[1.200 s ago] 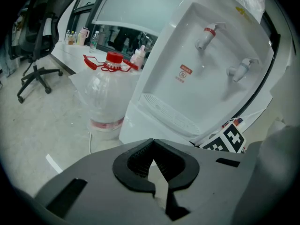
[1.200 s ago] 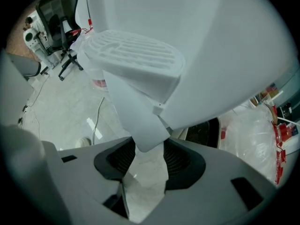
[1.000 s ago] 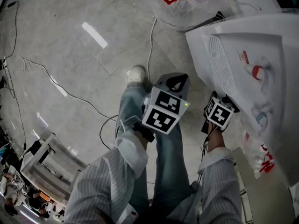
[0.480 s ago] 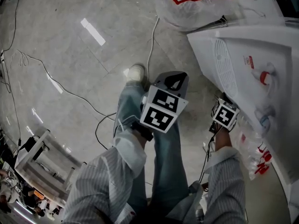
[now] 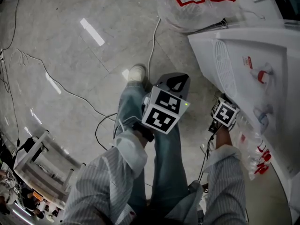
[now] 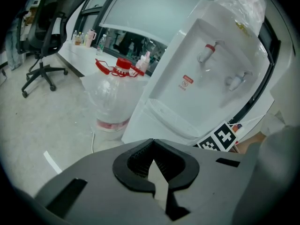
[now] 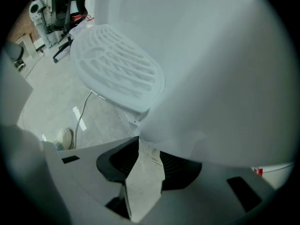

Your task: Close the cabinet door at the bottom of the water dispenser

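Standing at the head view's right, the water dispenser [image 5: 243, 74]. Its white cabinet door [image 7: 225, 78], as I read the panel, fills the right gripper view, edge running down to the tips. Right gripper [image 7: 143, 146], the nearer one: jaws about half apart, just been closing, door corner at the tips, no clear pinch. Left gripper [image 6: 152, 156]: tips together, empty, well apart from the door.

White water dispenser [image 5: 253, 55] stands upright, red tap [image 5: 262, 74] and blue tap [image 5: 263, 117] beside ribbed drip tray [image 5: 224, 69]; bottom cabinet door indistinct.
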A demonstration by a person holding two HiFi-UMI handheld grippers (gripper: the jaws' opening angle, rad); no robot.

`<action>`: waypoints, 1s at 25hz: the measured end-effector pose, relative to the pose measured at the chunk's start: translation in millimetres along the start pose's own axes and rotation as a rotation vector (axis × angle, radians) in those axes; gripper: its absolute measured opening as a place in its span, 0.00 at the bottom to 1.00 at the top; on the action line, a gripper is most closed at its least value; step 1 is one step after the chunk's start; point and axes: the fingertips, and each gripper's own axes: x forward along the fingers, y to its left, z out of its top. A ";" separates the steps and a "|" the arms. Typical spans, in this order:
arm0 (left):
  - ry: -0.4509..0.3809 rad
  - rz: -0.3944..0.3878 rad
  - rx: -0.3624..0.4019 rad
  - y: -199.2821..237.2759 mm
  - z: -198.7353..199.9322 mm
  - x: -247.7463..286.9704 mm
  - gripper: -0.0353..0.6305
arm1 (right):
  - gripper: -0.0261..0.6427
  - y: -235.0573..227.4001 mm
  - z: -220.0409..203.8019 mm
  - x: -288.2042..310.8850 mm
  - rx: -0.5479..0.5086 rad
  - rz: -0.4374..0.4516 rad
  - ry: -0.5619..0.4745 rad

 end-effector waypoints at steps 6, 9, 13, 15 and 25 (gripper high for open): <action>0.006 -0.006 0.024 4.0 13.4 -20.3 0.07 | 0.23 3.3 -2.1 -18.6 0.074 -0.014 0.055; 0.028 -0.040 0.060 1.4 18.0 -33.7 0.07 | 0.22 10.6 -2.7 -40.3 0.125 -0.014 0.069; 0.065 -0.078 0.144 6.1 29.5 -49.7 0.07 | 0.21 29.4 -3.3 -60.9 0.207 -0.009 0.063; 0.068 -0.103 0.188 5.5 39.8 -59.2 0.07 | 0.20 41.6 -3.7 -76.4 0.245 0.016 0.079; 0.061 -0.171 0.293 -7.5 104.8 -134.2 0.07 | 0.16 88.8 70.4 -205.5 0.418 0.162 -0.089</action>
